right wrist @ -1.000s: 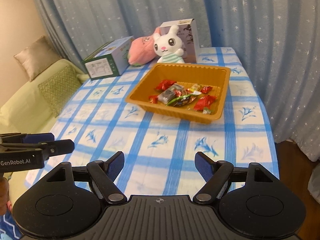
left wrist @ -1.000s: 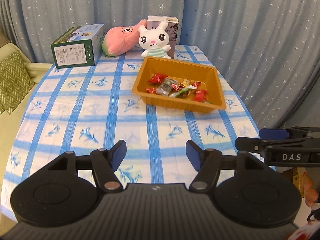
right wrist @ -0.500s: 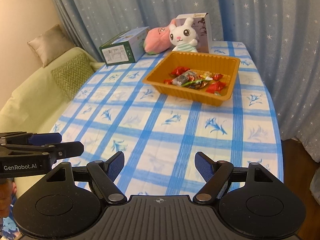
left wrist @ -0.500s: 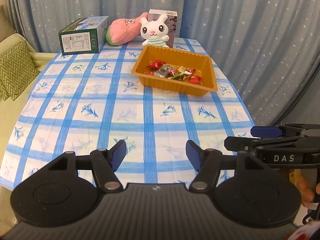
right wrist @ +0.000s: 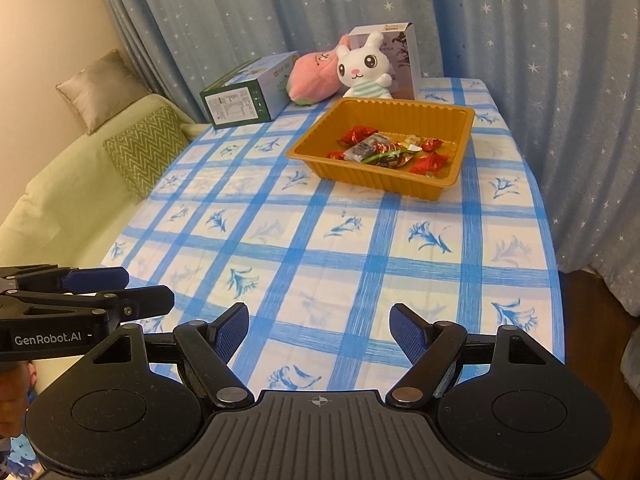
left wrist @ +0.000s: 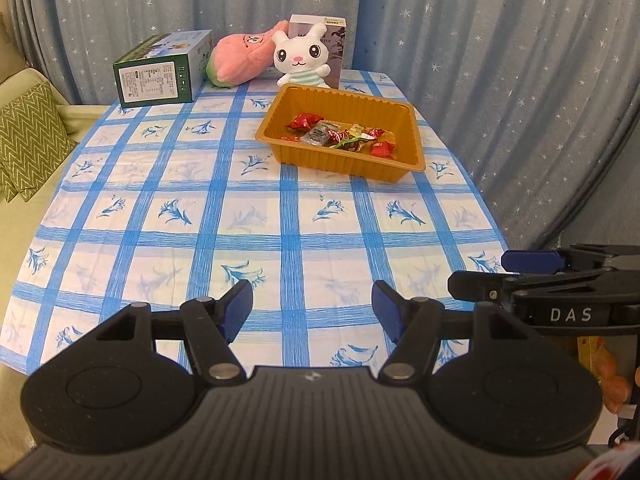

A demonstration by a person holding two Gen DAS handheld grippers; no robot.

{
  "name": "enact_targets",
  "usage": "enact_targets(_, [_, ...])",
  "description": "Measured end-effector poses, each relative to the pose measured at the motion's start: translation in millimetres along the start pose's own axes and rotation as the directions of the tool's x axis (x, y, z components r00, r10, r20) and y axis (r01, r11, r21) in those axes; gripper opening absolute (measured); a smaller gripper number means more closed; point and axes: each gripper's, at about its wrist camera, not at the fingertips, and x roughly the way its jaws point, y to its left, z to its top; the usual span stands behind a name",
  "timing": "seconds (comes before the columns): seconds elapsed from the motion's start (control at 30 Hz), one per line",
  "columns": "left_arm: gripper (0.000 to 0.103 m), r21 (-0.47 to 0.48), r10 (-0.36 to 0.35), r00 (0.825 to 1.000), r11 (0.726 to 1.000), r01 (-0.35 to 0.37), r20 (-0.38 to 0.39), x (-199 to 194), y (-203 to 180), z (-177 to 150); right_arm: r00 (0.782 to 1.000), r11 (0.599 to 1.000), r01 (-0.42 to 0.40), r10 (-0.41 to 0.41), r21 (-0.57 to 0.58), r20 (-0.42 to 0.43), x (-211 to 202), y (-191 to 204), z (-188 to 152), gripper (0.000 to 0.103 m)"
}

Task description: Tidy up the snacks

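Fingers (left wrist: 240,308) apart, tilted down over tablecloth (left wrist: 256,216)

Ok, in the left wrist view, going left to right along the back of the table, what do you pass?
Green box → pink plush → white bunny plush. The box behind the bunny overlaps it, so I leave that out.
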Motion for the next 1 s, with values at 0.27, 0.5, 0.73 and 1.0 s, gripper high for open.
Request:
enact_targets(0.27, [0.064, -0.001, -0.001, 1.000, 1.000, 0.001, 0.000, -0.1, -0.8, 0.7, 1.000, 1.000, -0.001, 0.001, 0.000, -0.001, -0.4, -0.9, 0.1, 0.077])
enact_targets(0.5, [0.064, 0.000, -0.001, 1.000, 1.000, 0.001, -0.001, 0.3, -0.3, 0.7, 1.000, 1.000, 0.002, -0.002, 0.001, 0.000, -0.5, -2.1, 0.0, 0.077])
enact_targets(0.73, [0.064, -0.001, 0.000, 1.000, 1.000, 0.000, -0.001, 0.7, -1.0, 1.0, 1.000, 1.000, 0.001, -0.001, 0.000, -0.001, -0.2, -2.5, 0.4, 0.077])
enact_targets(1.0, [0.064, -0.001, -0.002, 1.000, 1.000, 0.002, -0.002, 1.4, -0.5, 1.3, 1.000, 1.000, 0.002, -0.002, 0.001, -0.001, 0.1, -3.1, 0.7, 0.077])
